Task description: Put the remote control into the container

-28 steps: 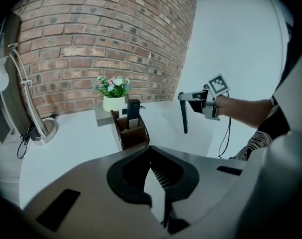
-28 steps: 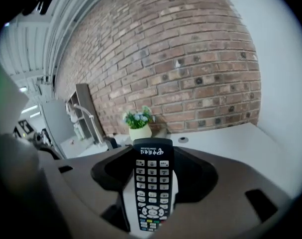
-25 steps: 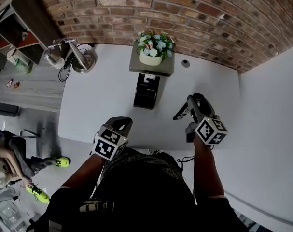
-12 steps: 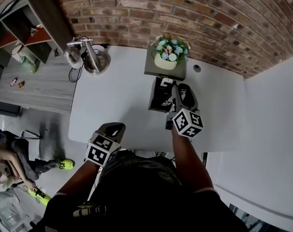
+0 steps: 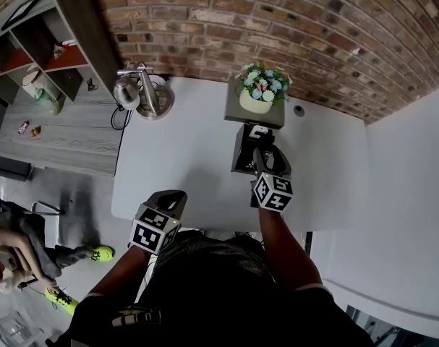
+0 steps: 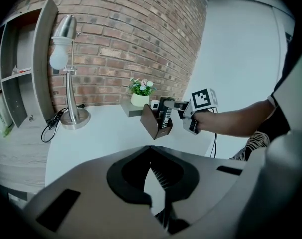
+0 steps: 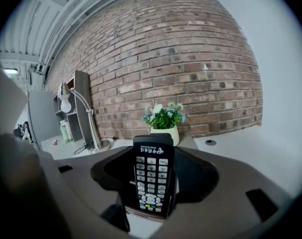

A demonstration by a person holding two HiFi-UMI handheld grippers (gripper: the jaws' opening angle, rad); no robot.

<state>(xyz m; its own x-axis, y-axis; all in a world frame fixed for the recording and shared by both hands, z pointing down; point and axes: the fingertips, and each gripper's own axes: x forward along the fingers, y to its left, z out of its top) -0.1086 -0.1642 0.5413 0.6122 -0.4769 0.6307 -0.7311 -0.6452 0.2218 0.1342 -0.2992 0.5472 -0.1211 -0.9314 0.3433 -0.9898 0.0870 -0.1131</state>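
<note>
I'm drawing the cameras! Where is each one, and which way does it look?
Head view: on the person's head, looking steeply down at the table; both arms, left gripper and right gripper show.
Left gripper view: on the left gripper, facing the lamp and container; its shut jaws show.
Right gripper view: on the right gripper, facing the brick wall; its jaws clamp the remote control.
All three share the flower pot.

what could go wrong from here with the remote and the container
1. The right gripper holds the remote control upright by its lower part only. If the remote catches the rim of the container, it may twist in the grip or drop outside.
2. The container stands free on the table, so a push might shove it into the flower pot just behind.
</note>
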